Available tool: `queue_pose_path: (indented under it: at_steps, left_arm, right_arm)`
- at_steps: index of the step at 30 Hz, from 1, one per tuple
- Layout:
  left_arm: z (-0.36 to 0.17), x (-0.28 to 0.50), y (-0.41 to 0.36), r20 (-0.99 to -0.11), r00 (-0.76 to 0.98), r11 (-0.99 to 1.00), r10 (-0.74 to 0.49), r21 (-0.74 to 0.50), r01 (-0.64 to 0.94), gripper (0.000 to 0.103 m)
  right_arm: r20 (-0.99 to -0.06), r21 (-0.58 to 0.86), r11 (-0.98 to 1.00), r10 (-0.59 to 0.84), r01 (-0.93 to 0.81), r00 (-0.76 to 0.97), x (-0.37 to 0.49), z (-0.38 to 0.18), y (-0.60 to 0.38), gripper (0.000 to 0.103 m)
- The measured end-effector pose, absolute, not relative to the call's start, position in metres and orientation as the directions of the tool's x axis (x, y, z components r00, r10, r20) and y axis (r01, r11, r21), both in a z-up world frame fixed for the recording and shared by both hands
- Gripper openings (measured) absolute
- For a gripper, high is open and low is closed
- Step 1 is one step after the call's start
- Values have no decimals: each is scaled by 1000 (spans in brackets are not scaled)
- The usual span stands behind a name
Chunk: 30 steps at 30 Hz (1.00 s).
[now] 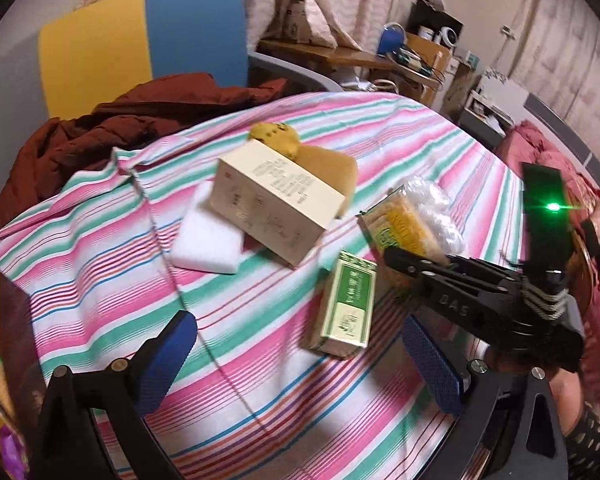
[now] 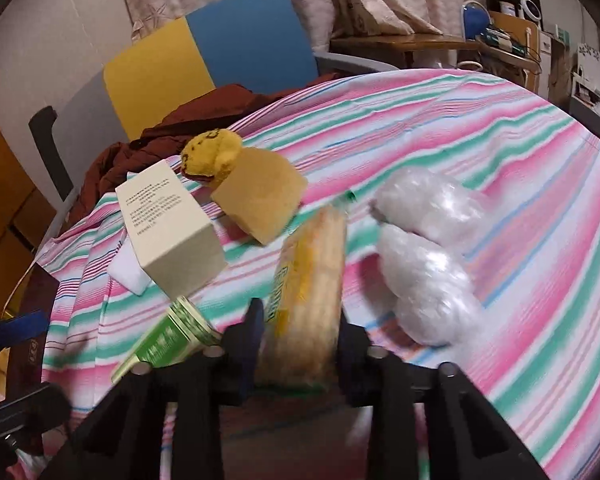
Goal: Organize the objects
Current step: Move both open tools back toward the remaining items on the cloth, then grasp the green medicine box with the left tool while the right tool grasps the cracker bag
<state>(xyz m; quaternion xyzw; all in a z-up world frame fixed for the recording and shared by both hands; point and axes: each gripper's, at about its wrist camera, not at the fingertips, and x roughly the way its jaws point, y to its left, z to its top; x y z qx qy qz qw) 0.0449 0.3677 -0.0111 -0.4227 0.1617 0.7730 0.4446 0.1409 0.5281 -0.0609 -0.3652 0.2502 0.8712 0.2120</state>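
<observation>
Objects lie on a striped cloth (image 1: 260, 380). My right gripper (image 2: 300, 344) is shut on a yellow cracker packet (image 2: 308, 288), which also shows in the left wrist view (image 1: 404, 224). My left gripper (image 1: 300, 364) is open and empty, with blue pads (image 1: 168, 364), just in front of a green box (image 1: 346, 304); that green box (image 2: 172, 336) lies left of the right gripper. A cream box (image 1: 272, 204) leans on a white sponge (image 1: 208, 240). A tan sponge (image 2: 260, 200) and a yellow plush (image 2: 210, 156) lie behind.
A clear plastic bundle (image 2: 424, 260) lies right of the packet. A yellow and blue chair (image 1: 140, 48) with a brown jacket (image 1: 100, 128) stands behind the cloth. A wooden desk with clutter (image 1: 380, 56) is at the back right.
</observation>
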Motion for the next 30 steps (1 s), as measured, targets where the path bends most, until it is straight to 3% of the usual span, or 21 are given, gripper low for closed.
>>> queue_pose_path:
  at_steps: [10, 13, 16, 18, 30]
  left_arm:
    - [-49, 52, 413, -842, -202, -457, 501, -59, -888, 101]
    - [-57, 52, 416, -843, -175, -452, 508, -89, -887, 72]
    - [-59, 55, 411, -824, -180, -449, 537, -98, -888, 56]
    - [-60, 58, 408, -822, -196, -442, 535, -74, -894, 34]
    - [-50, 68, 356, -778, -209, -469, 592, -122, -875, 31]
  right_arm:
    - [-726, 281, -784, 204, -554, -657, 173, -66, 521, 21]
    - [-726, 294, -776, 199, -558, -658, 172, -65, 523, 21]
    - [-725, 300, -774, 196, -558, -661, 173, -66, 524, 21]
    - [-724, 302, -772, 195, -559, -662, 174, -66, 524, 21]
    - [-720, 380, -776, 94, -503, -688, 177, -61, 494, 19]
